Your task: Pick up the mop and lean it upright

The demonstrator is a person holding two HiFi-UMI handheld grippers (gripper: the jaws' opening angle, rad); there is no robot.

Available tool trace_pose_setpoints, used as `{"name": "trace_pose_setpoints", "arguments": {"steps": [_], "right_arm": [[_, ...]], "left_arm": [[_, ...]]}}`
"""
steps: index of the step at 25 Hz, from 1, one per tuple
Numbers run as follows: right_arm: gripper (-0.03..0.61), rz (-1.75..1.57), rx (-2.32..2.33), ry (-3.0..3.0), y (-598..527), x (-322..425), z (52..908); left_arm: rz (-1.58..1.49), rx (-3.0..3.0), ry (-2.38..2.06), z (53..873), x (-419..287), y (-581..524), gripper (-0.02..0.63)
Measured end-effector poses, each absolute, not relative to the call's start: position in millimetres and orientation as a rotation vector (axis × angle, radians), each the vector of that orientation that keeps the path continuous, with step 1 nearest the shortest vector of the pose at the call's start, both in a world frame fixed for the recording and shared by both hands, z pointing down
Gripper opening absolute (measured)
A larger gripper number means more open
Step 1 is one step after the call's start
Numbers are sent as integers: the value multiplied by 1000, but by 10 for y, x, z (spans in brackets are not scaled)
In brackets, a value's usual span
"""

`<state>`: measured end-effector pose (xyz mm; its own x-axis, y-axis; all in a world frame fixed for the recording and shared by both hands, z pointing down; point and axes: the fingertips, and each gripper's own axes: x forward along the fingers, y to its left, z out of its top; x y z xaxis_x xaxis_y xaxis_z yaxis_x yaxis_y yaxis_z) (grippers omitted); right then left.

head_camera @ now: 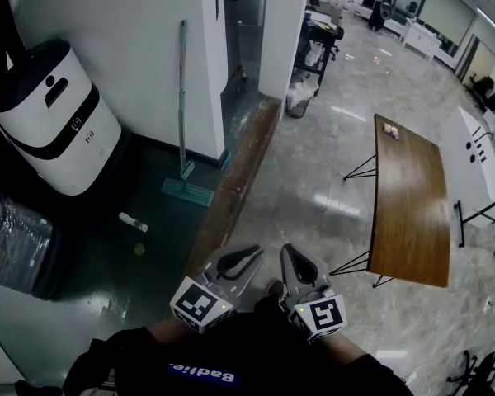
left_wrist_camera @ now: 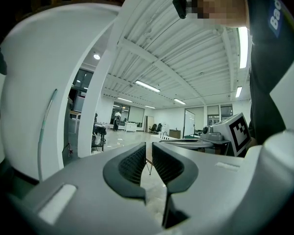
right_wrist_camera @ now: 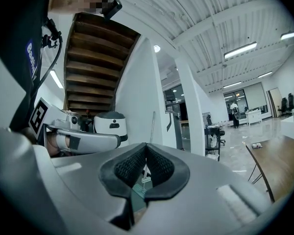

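The mop stands upright, its long grey handle leaning on the white wall and its flat green head resting on the dark floor. In the left gripper view its handle is a thin line at the left; the right gripper view shows the handle straight ahead. Both grippers are held low and close to the person's body, well short of the mop. My left gripper has a narrow gap between its pads with nothing in it. My right gripper has its tips together and holds nothing.
A white and black machine stands left of the mop, a wrapped grey bundle nearer. A small bottle lies on the dark floor. A wooden table and a white table stand at right; a bin sits by the pillar.
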<state>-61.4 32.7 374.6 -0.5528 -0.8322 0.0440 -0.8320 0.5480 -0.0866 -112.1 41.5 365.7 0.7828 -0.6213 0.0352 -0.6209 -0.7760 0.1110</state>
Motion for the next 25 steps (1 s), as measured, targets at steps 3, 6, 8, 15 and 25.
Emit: {"name": "trace_pose_setpoints", "arguments": {"steps": [3,6,8,15,25], "right_arm": [[6,-162,-1442,2784,167,-556,3756],[6,-164,-1394,2807,-32,-453,3772],[6,-144,-1360,2828,-165,-365,3799],[6,-185,-1257,2846,-633,-166,3739],[6,-207,-1118,2910,-1057,50,3820]], "left_arm": [[-3,2842,-1037,3632,-1056,251,60],[0,2836,-1082,3601,-959,58,60],[-1,2832,-1109,3550,-870,-70,60],[31,2812,-1188,3509,-589,-535,60],[55,2716,-1375,3571,-501,-1064,63]]}}
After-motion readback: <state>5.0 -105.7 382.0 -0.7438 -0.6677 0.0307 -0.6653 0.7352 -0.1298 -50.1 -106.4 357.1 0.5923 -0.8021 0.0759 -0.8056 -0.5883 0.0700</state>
